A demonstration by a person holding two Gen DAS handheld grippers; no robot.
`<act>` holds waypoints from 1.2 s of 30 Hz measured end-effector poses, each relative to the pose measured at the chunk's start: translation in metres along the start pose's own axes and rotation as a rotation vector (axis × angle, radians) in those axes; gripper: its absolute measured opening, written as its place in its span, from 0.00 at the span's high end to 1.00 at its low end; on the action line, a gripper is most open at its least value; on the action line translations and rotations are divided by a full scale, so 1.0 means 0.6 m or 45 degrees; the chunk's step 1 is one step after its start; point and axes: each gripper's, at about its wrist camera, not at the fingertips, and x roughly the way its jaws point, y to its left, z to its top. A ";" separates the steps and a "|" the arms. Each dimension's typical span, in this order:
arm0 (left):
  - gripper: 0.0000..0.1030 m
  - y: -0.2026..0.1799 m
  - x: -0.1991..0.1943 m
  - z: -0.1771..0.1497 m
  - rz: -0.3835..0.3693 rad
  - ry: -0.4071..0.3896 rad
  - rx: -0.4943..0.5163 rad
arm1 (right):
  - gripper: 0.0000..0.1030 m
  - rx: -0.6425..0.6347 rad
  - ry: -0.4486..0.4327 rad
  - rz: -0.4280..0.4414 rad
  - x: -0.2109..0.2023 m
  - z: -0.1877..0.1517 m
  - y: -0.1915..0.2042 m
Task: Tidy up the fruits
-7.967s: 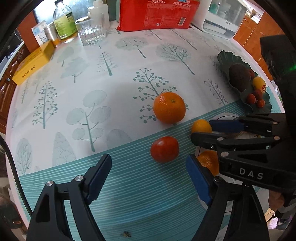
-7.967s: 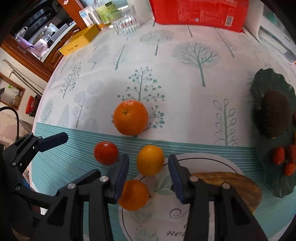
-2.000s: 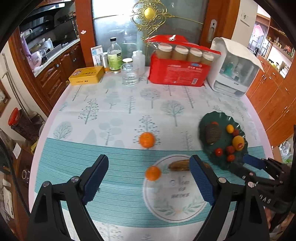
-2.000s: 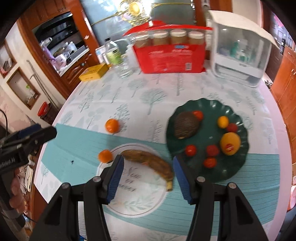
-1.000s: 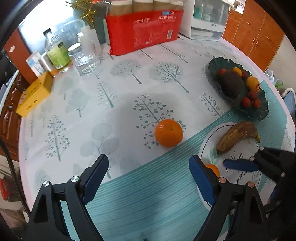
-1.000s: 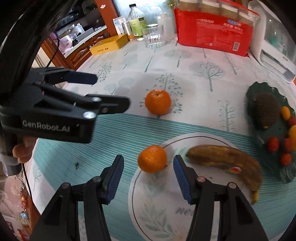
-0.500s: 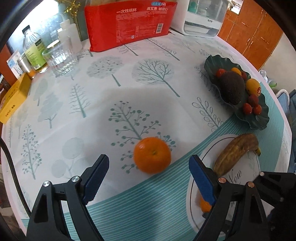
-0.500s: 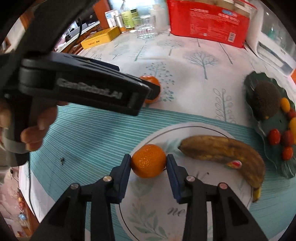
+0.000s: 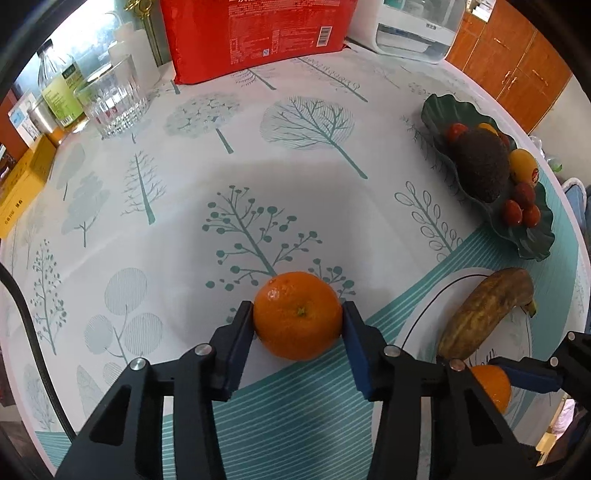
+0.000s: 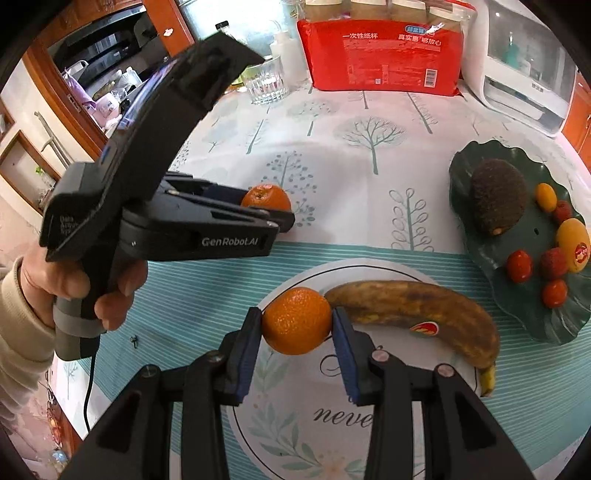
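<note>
A large orange (image 9: 297,314) rests on the tree-print tablecloth. My left gripper (image 9: 298,326) is closing its jaws on it, and both blue pads touch its sides. In the right wrist view the same orange (image 10: 266,196) shows behind the left gripper (image 10: 275,212), held by a hand. A smaller orange (image 10: 296,320) sits at the edge of the white plate (image 10: 391,428), beside a brown banana (image 10: 410,306). My right gripper (image 10: 297,326) is shut on the smaller orange.
A dark green dish (image 10: 480,254) at the right holds a brown fruit and several small fruits. A red pack (image 9: 258,33), a glass (image 9: 114,99), a bottle (image 9: 59,88), a yellow box (image 9: 22,184) and a white appliance (image 10: 524,66) line the far edge.
My left gripper came down onto the large orange and its wide jaws closed onto it. My right gripper closed on the smaller orange on the plate.
</note>
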 end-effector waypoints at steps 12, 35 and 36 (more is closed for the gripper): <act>0.58 -0.008 -0.025 -0.025 0.047 -0.007 -0.041 | 0.63 0.026 -0.068 0.019 -0.035 0.002 -0.009; 0.57 -0.161 -0.199 -0.046 -0.025 -0.207 -0.177 | 0.63 0.152 -0.152 -0.035 -0.142 -0.019 -0.133; 0.57 -0.170 -0.202 -0.039 -0.032 -0.216 -0.173 | 0.63 0.165 -0.162 -0.038 -0.150 -0.018 -0.145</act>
